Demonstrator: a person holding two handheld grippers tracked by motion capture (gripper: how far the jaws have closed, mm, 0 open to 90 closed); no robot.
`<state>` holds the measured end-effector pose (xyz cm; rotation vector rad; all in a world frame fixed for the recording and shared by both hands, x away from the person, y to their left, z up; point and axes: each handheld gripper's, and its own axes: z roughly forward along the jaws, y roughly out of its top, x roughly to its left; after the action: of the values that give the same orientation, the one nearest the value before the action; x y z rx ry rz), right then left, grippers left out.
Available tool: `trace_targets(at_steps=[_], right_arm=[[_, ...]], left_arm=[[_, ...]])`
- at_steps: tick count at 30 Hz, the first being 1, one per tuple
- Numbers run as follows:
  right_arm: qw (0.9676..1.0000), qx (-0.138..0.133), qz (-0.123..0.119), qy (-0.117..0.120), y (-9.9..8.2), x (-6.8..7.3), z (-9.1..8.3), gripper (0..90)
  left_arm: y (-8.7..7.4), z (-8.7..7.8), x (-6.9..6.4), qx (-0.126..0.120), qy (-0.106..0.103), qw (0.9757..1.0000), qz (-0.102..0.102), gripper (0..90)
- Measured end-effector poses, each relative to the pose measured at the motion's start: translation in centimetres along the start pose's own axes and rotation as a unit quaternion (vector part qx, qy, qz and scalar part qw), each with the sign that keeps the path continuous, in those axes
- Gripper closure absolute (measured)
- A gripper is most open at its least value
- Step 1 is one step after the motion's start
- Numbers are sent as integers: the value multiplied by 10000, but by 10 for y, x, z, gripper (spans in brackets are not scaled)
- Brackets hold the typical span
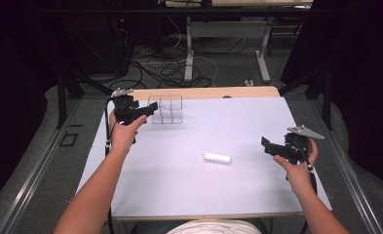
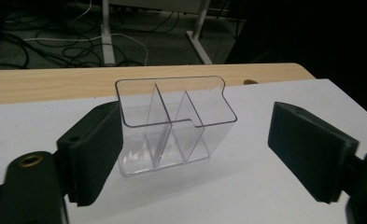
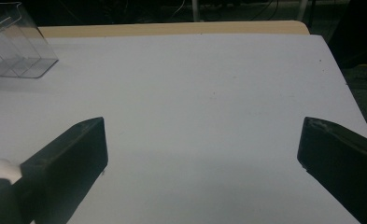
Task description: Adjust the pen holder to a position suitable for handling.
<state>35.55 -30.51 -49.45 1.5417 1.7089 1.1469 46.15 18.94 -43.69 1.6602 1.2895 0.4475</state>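
Note:
A clear plastic organizer (image 1: pixel 167 109) with several compartments stands upright at the far left of the white table top (image 1: pixel 179 190). My left gripper (image 1: pixel 149 109) is held just left of it, jaws pointing at it. In the left gripper view the organizer (image 2: pixel 172 126) sits ahead between the wide-apart jaws of the left gripper (image 2: pixel 194 116); the left jaw is close beside its wall and the right jaw stands well off, so it is open. A small white block (image 1: pixel 217 157) lies near the middle. My right gripper (image 1: pixel 268 145) hovers to its right, open, nothing between its jaws (image 3: pixel 202 140).
A wooden strip (image 1: pixel 203 92) runs along the table's far edge. Beyond it are cables (image 1: pixel 169 68) on the floor and white table legs (image 1: pixel 189 53). The white block's end (image 3: pixel 1 169) peeks beside the right gripper's left jaw; the organizer (image 3: pixel 13 44) is at top left there.

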Motion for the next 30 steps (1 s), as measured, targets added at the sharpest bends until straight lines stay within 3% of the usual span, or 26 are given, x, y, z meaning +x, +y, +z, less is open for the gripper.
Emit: trace_targets(at_steps=[7, 18, 25, 30], right_arm=[[10000, 69, 4, -13, -1, -1, 1, 52], [9999, 124, 20, 35, -3, -2, 2, 69], [9998, 153, 87, 53, -4, -2, 3, 77], [9999, 134, 96, 50, -5, -2, 4, 95]], left_arm=[[14, 11, 0, -9, 122, 9999, -114, 259], [34, 29, 3, 242, 575, 9980, 92, 369], [36, 38, 12, 281, 775, 9966, 9, 370], [32, 48, 20, 498, 938, 9943, -6, 376]])
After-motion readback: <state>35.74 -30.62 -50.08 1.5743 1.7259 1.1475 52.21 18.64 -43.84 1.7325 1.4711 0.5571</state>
